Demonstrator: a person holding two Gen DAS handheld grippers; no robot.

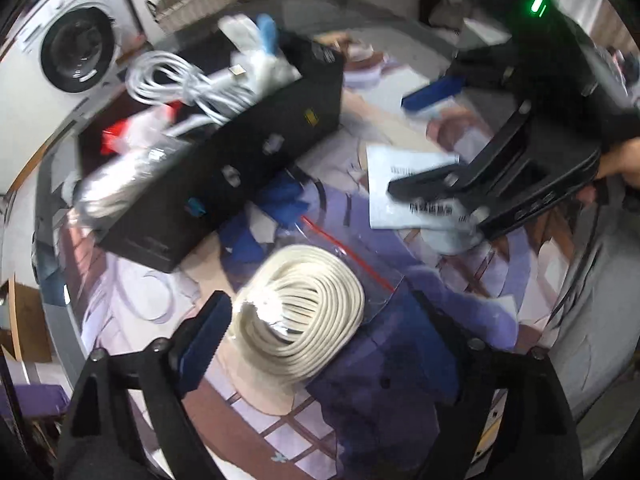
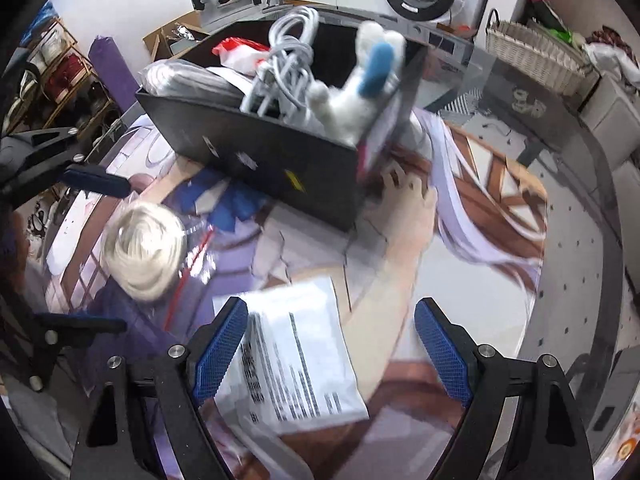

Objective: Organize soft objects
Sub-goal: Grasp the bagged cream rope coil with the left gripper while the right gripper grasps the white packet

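Observation:
A cream cable coil in a clear bag [image 1: 298,312] lies on the printed mat, between the open fingers of my left gripper [image 1: 320,340]; it also shows in the right wrist view [image 2: 146,252]. A white labelled mailer pouch [image 2: 300,360] lies between the open fingers of my right gripper [image 2: 332,352]; it also shows in the left wrist view [image 1: 408,188], under the right gripper [image 1: 436,136]. A black box [image 1: 224,172] [image 2: 260,148] holds a white cable bundle [image 1: 180,84], a white and blue plush [image 2: 360,80], a red-white bag and a grey bagged item.
A printed mat [image 2: 480,208] covers the round glass table [image 2: 580,240]. A washing machine [image 1: 76,48] and a wicker basket [image 2: 532,52] stand behind. The left gripper shows at the left edge of the right wrist view [image 2: 80,240].

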